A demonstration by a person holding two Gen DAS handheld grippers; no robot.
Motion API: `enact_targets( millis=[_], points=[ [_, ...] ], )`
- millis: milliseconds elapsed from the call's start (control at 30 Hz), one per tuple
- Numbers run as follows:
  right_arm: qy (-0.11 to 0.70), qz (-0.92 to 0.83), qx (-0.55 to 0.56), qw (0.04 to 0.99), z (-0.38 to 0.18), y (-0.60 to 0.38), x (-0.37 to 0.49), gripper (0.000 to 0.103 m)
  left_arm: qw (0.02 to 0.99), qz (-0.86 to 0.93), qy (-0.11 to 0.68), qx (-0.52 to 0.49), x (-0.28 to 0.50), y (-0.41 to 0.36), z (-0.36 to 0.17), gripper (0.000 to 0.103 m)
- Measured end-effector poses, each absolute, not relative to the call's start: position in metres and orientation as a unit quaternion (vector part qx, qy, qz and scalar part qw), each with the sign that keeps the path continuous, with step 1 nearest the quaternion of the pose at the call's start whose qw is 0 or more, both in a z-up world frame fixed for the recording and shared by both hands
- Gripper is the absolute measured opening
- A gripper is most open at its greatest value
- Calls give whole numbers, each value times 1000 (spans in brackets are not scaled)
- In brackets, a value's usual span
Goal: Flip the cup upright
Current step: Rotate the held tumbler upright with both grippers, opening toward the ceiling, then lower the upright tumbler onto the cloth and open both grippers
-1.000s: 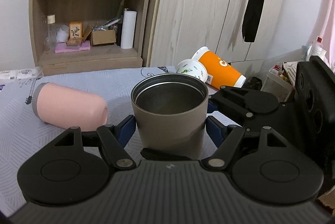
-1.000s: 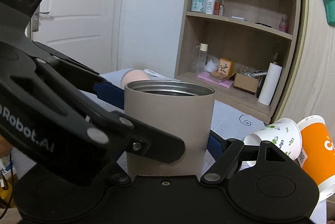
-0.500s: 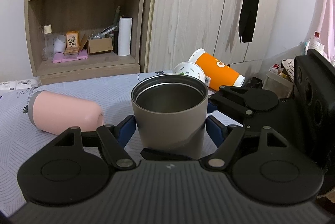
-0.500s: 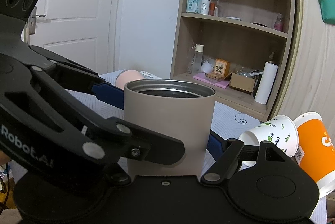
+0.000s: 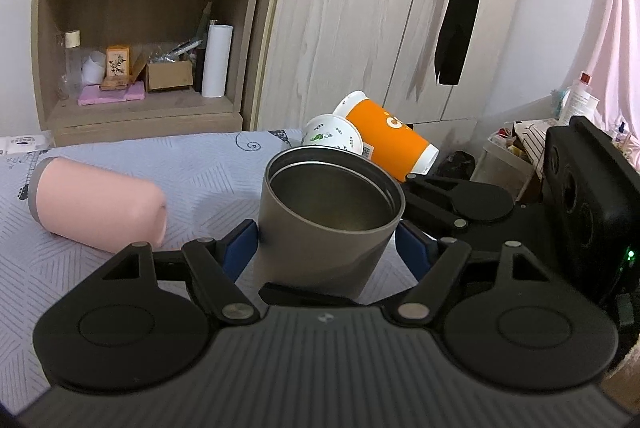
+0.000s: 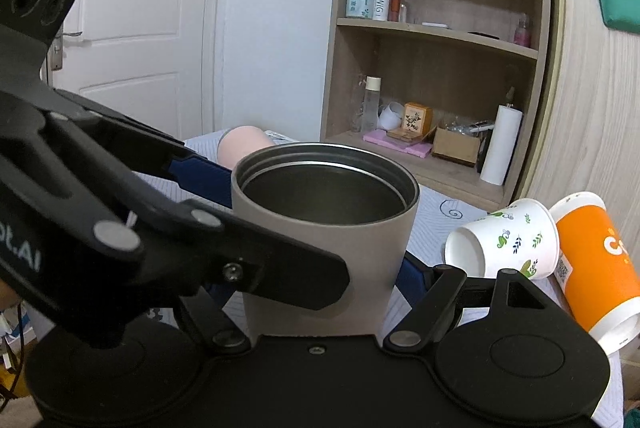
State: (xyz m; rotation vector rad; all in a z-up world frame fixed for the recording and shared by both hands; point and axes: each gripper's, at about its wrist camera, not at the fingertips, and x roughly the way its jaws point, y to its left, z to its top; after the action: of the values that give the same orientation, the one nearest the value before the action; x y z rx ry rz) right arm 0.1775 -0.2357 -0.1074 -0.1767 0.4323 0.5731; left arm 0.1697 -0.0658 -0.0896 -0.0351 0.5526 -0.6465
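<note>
A grey-brown steel-lined cup (image 5: pixel 324 224) stands mouth up on the patterned tablecloth (image 5: pixel 208 168), tilted slightly in the left wrist view. My left gripper (image 5: pixel 328 244) has its blue pads on both sides of the cup's lower wall. My right gripper (image 6: pixel 320 260) also flanks the same cup (image 6: pixel 320 248) from another side. The left gripper's black body crosses the right wrist view in front of the cup. The cup's base is hidden behind the gripper bodies.
A pink cup (image 5: pixel 96 204) lies on its side to the left. A white floral paper cup (image 5: pixel 332 138) and an orange paper cup (image 5: pixel 388 140) lie on their sides at the table's far edge. A wooden shelf (image 5: pixel 140 28) and wardrobe stand behind.
Both cameras have risen and pitched down, so more of the cup's inside shows. The cup now leans slightly in the left wrist view. Both grippers stay around it.
</note>
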Motion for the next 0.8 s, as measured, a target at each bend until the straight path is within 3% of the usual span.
enact_targets(
  millis=[333,800],
  points=[
    [224,254,-98,936,-108,-234,168,90,914,-298,274,-25,162,-63,-87,78],
    [214,199,-74,953,-83,-249,105,90,938,-216,269,-17,100,-52,-57,78]
  ],
)
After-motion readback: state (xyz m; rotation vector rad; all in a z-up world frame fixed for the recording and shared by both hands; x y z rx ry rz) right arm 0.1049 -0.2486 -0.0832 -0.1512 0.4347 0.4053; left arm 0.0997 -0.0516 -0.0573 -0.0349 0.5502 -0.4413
